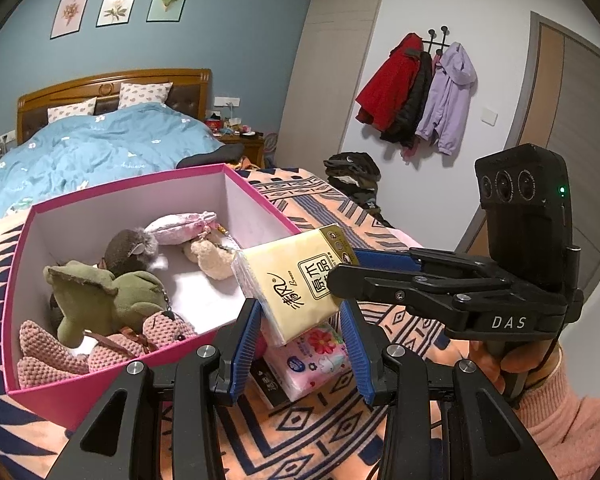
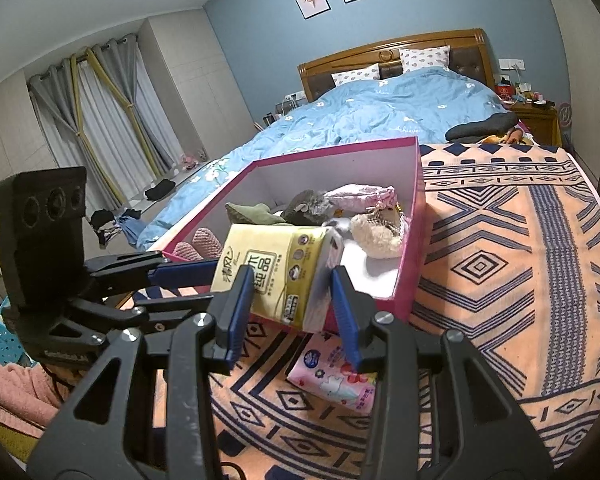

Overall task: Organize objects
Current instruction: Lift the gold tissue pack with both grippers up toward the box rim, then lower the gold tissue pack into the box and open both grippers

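Observation:
A yellow tissue pack hangs in the air at the near edge of a pink box. Both grippers clamp it: my left gripper grips its lower end, my right gripper comes in from the right and is shut on its other end. The left gripper shows from the side in the right wrist view. The box holds several plush toys: a green one, a knitted pink one, a cream one. A pink tissue pack lies on the blanket below.
The box rests on an orange and navy patterned blanket at the foot of a bed with a blue duvet. Coats hang on the right wall. A dark packet lies under the pink pack.

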Demonstrator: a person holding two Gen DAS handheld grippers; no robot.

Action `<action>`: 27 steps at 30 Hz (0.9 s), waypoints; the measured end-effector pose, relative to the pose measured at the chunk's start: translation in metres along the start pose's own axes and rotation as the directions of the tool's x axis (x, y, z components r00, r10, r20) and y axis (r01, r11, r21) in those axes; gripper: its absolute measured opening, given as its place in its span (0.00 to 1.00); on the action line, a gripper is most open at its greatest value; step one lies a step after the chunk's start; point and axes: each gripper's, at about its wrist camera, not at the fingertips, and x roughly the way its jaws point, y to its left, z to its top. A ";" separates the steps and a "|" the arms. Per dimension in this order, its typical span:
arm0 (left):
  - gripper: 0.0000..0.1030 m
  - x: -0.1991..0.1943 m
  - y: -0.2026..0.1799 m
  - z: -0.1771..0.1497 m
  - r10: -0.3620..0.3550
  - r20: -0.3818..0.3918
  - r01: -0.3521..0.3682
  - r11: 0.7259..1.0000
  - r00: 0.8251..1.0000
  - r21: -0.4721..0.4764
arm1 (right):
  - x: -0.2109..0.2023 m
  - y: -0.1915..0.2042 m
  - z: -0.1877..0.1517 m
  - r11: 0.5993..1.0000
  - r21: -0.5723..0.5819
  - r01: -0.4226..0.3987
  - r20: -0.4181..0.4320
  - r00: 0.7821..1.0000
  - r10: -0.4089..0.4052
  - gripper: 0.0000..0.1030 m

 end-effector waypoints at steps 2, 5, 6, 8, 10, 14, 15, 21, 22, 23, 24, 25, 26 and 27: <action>0.41 0.001 0.001 0.001 0.005 0.000 -0.005 1.000 1.000 -0.001 | 0.002 -0.001 0.002 1.000 0.001 -0.004 -0.002 1.000 0.004 0.41; 0.41 0.003 0.004 0.003 0.008 -0.002 -0.008 1.000 1.000 -0.006 | 0.003 -0.002 0.004 1.000 0.000 -0.008 -0.005 1.000 0.008 0.41; 0.41 0.004 0.005 0.004 0.009 -0.002 -0.009 1.000 1.000 -0.008 | 0.004 -0.003 0.005 1.000 -0.001 -0.008 -0.005 1.000 0.008 0.41; 0.41 0.005 0.006 0.006 0.011 -0.001 -0.011 1.000 1.000 -0.007 | 0.005 -0.003 0.006 1.000 -0.002 -0.005 -0.006 1.000 0.005 0.41; 0.41 0.005 0.006 0.008 0.014 0.002 -0.014 1.000 1.000 -0.005 | 0.007 -0.004 0.008 1.000 -0.002 -0.004 -0.007 1.000 0.004 0.42; 0.41 0.007 0.007 0.011 0.018 0.004 -0.018 1.000 1.000 -0.002 | 0.010 -0.006 0.012 1.000 -0.003 0.003 -0.010 1.000 -0.003 0.42; 0.41 0.008 0.007 0.011 0.020 0.004 -0.020 1.000 1.000 -0.003 | 0.012 -0.006 0.013 1.000 -0.003 0.003 -0.011 1.000 -0.004 0.41; 0.41 0.013 0.012 0.016 0.031 0.000 -0.031 1.000 1.000 -0.003 | 0.016 -0.009 0.017 1.000 -0.005 0.009 -0.011 1.000 -0.009 0.41; 0.41 0.014 0.013 0.016 0.032 -0.002 -0.032 0.999 0.999 -0.006 | 0.017 -0.009 0.018 1.000 -0.006 0.010 -0.013 1.000 -0.010 0.41; 0.41 0.014 0.013 0.016 0.033 -0.002 -0.033 0.999 0.999 -0.009 | 0.017 -0.009 0.018 1.000 -0.006 0.010 -0.014 1.000 -0.010 0.42; 0.41 0.016 0.014 0.017 0.034 -0.004 -0.034 0.999 0.999 -0.012 | 0.018 -0.010 0.019 1.000 -0.005 0.009 -0.016 1.000 -0.009 0.41; 0.41 0.016 0.015 0.018 0.036 -0.005 -0.036 0.999 0.999 -0.014 | 0.019 -0.010 0.019 1.000 -0.004 0.008 -0.017 1.000 -0.008 0.41; 0.41 0.017 0.017 0.019 0.038 -0.006 -0.038 0.999 0.999 -0.016 | 0.020 -0.011 0.020 1.000 -0.003 0.007 -0.018 1.000 -0.007 0.41; 0.41 0.019 0.018 0.019 0.038 -0.009 -0.039 0.999 0.999 -0.019 | 0.020 -0.011 0.020 1.000 -0.002 0.007 -0.020 1.000 -0.007 0.41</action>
